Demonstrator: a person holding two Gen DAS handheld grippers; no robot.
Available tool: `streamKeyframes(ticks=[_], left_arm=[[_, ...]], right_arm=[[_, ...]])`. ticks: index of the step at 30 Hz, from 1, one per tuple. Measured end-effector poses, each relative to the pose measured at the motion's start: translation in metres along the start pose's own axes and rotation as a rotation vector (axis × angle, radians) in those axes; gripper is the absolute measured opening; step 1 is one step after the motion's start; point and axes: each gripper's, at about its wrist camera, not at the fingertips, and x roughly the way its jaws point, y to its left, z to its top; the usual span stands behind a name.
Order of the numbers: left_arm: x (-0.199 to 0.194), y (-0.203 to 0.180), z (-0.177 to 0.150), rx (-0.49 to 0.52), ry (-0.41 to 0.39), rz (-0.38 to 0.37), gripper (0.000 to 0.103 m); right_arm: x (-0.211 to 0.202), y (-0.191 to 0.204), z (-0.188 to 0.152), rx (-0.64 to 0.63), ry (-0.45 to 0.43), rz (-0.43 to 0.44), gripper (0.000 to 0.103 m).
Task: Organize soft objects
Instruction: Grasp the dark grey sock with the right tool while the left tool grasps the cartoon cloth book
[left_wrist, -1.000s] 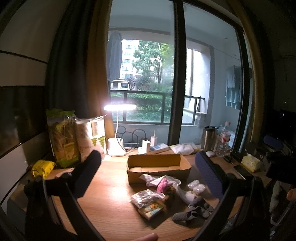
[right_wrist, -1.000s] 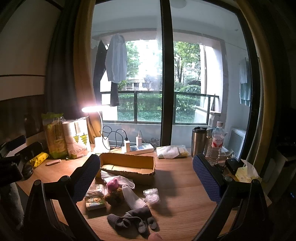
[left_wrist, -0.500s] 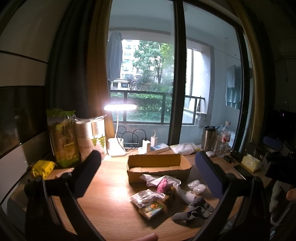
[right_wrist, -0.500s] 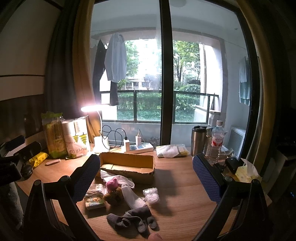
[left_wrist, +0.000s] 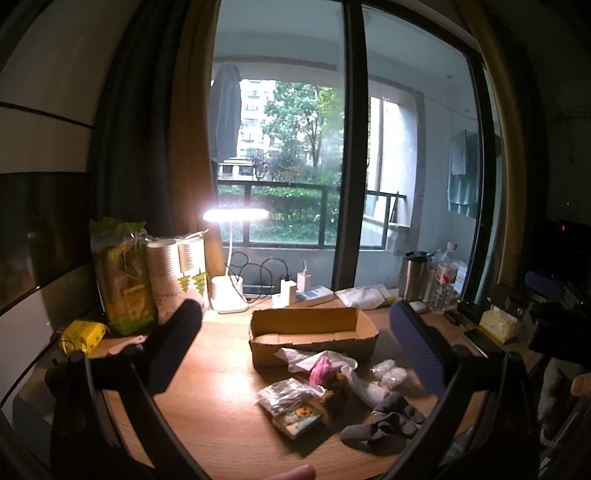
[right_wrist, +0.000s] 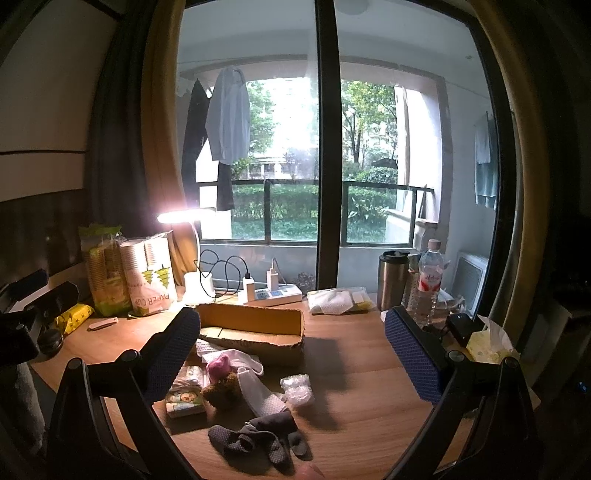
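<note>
While both tongs hang above the near edge of the desk (right_wrist: 362, 373) with their jaws wide apart and nothing between them, the soft things lie in a loose heap ahead of them. From the left gripper (left_wrist: 295, 354) the heap sits between the fingers and slightly right of centre; from the right gripper (right_wrist: 291, 354) it lies toward the left finger (right_wrist: 166, 358), which covers part of it. Biggest on the desk is one open cardboard box (right_wrist: 255, 328), just behind the heap and touching its far edge. Next come one pair of grey socks (right_wrist: 255, 439) nearest the cameras, one white sock (right_wrist: 258, 391) (draped across the middle), one brown plush (right_wrist: 221, 391) with one pink plush (right_wrist: 218, 367) just behind it, one tissue pack (right_wrist: 184, 402) beside them, and one small wad of bubble wrap (right_wrist: 297, 389) to the right, apart from the rest.
</note>
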Motion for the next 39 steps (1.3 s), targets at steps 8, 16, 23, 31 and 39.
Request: streamKeyframes(ticks=[8,16,23,31,39], left_arm=[[0.026,0.001,-0.02,0.011,0.084,0.006,0.102],[0.07,0.003,-0.056,0.013,0.229,0.013,0.102],[0.11,0.006,-0.093,0.0,0.358,0.018,0.102],[0.136,0.006,-0.123,-0.004,0.467,0.022,0.102],[0.156,0.004,-0.141,0.001,0.544,0.035,0.102]], right_arm=[[0.021,-0.006,-0.016,0.01,0.057,0.002,0.102],[0.064,-0.011,-0.045,0.035,0.17,0.011,0.102],[0.098,-0.014,-0.074,0.041,0.272,0.016,0.102],[0.123,-0.009,-0.11,0.043,0.373,0.047,0.102],[0.151,0.004,-0.141,0.032,0.487,0.119,0.102]])
